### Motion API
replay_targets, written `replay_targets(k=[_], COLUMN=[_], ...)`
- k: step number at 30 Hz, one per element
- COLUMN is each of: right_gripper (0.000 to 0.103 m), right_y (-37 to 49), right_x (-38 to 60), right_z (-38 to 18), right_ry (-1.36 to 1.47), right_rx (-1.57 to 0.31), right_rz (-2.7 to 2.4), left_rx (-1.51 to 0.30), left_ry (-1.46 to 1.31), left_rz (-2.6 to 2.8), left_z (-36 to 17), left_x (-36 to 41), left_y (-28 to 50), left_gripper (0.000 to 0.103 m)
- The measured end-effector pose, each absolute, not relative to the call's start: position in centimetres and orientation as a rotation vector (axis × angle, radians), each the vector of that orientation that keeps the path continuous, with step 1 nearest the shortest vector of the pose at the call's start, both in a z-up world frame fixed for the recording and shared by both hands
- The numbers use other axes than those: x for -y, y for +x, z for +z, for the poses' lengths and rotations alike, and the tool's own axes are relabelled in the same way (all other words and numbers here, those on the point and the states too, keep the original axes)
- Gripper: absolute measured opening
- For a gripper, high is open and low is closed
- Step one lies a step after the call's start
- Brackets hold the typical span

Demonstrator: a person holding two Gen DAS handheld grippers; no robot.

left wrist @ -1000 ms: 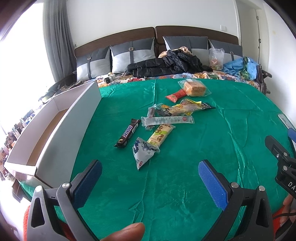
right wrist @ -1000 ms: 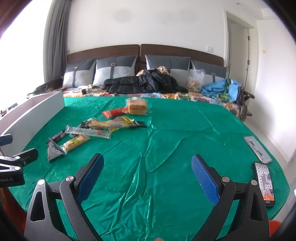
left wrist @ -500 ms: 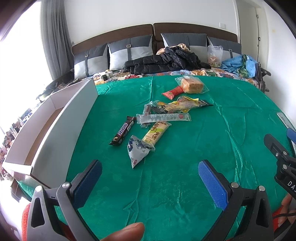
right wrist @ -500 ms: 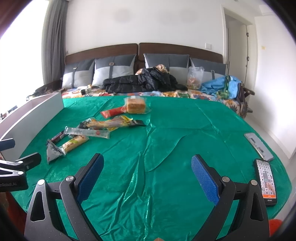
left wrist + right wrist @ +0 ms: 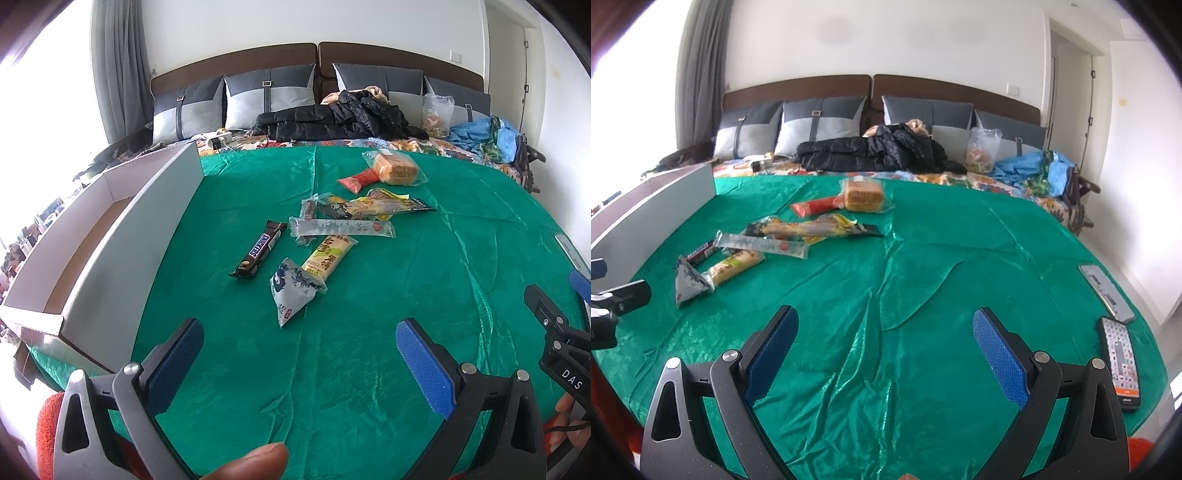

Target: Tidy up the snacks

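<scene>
While both tools hover above the green cloth (image 5: 369, 369) spread over the bed, neither grasps anything: the left gripper (image 5: 299, 345) at the bottom of the left wrist view and the right gripper (image 5: 882, 334) at the bottom of the right wrist view each stand with jaws spread wide, blue pads facing inward. The snacks lie loose in a cluster at centre frame of the left view. Nearest the left gripper is a white-and-blue pouch (image 5: 291, 291), touching a yellow-green bar pack (image 5: 327, 256). Just left of these lies a Snickers bar (image 5: 260, 249), apart from the rest. Above them a long clear-wrapped stick (image 5: 343, 228) lies crosswise, then a yellow-and-black packet (image 5: 376, 205), a red sachet (image 5: 358, 181) and a bagged bread loaf (image 5: 397, 168) toward the upper centre. An open white cardboard box (image 5: 122, 236) fills the left side of the frame, its wall near the Snickers bar. In the right wrist view, two phones (image 5: 1119, 363) rest at the right edge of the cloth. A thumb tip (image 5: 251, 461) shows at the bottom edge of the left view.
</scene>
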State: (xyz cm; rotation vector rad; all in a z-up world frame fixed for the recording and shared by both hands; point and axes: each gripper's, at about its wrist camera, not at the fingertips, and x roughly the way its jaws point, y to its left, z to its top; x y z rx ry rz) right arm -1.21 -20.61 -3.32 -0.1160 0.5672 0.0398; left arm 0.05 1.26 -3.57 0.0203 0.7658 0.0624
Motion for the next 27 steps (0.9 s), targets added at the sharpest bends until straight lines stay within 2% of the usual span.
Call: replay_targets(k=[20,27], right_gripper=[0.097,0.097], right_y=[-0.9,-0.9], right_x=[20.8,20.7], right_z=[-3.4,-3.4], right_ry=[-0.103,-0.103], right_rx=[-0.575,-0.575], right_rz=[0.055,0.056], left_rx=[-0.802,-0.869], left_ry=[0.033,-0.063], left_rz=[0.07,0.065], left_z=[-4.4,-5.1], left_x=[-1.3,-3.7], left_y=[0.4,1.2], left_gripper=[0.103,0.103])
